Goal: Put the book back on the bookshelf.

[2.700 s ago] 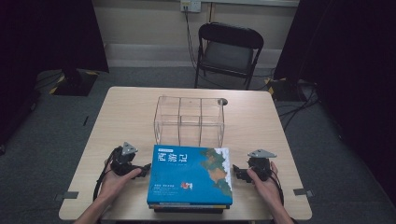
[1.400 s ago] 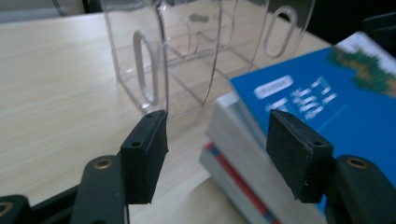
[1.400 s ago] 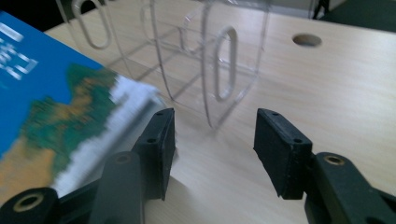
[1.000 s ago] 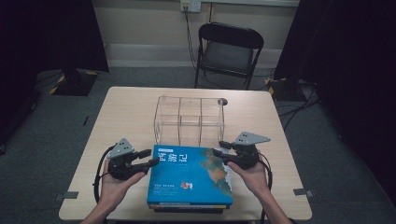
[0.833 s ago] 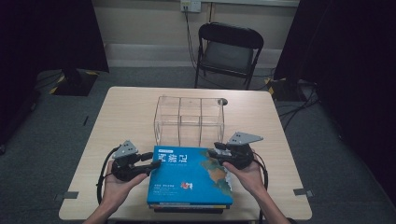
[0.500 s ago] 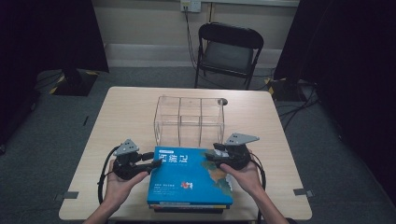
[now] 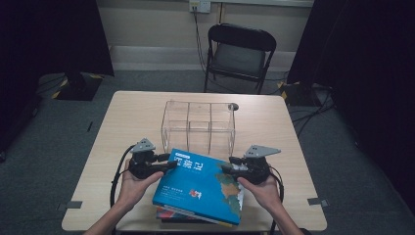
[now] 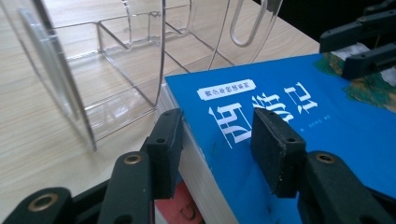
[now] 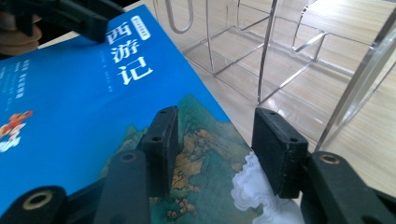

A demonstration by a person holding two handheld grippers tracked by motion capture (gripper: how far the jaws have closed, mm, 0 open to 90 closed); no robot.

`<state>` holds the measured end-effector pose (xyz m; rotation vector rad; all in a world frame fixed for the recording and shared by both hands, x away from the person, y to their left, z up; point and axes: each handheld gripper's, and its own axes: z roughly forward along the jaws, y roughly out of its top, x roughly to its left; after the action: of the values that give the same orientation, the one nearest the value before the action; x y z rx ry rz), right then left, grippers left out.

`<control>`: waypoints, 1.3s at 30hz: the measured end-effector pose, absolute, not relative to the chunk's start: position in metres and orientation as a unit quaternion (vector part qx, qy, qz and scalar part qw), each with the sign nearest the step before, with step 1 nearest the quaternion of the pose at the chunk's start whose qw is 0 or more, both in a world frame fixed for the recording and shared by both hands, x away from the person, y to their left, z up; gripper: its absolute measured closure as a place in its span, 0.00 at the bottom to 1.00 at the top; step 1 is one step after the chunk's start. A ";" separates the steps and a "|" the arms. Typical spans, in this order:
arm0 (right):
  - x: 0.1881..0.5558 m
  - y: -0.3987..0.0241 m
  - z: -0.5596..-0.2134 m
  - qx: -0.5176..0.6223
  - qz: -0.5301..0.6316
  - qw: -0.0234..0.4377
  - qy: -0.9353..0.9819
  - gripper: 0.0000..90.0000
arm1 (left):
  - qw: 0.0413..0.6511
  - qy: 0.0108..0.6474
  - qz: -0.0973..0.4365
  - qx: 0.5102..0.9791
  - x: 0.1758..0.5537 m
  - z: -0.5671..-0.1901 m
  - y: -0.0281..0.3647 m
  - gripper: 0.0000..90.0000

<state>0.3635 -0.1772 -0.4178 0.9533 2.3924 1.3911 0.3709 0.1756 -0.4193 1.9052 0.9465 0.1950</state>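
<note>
A blue book (image 7: 200, 186) with white Chinese characters lies askew on top of a small stack (image 7: 164, 214) at the table's front edge. My left gripper (image 7: 169, 164) is shut on its far left corner. In the left gripper view one pad lies on the cover (image 8: 303, 116) and the other against the page edge, and my left gripper (image 8: 217, 135) straddles the corner. My right gripper (image 7: 226, 169) holds the far right corner. Its jaws have just been closing with the painted corner (image 9: 201, 154) between them, as my right gripper (image 9: 215, 135) shows.
A clear acrylic organizer (image 7: 198, 125) with dividers stands just behind the book, close to both grippers. Bare wooden table (image 7: 132, 112) lies to its left and right. A black folding chair (image 7: 240, 49) stands beyond the far edge.
Both grippers moved from the book's sides to its far corners. Over the last half second the left hand shifted right and the book turned askew on the stack.
</note>
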 end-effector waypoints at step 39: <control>0.372 -0.170 -0.412 0.299 0.465 0.077 0.830 0.76 | 0.496 0.352 0.054 0.792 0.299 -0.424 0.207 0.41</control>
<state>0.3724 -0.1700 -0.4118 0.8973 2.4867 1.3930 0.2993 0.2072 -0.4240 1.9193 0.8527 0.1319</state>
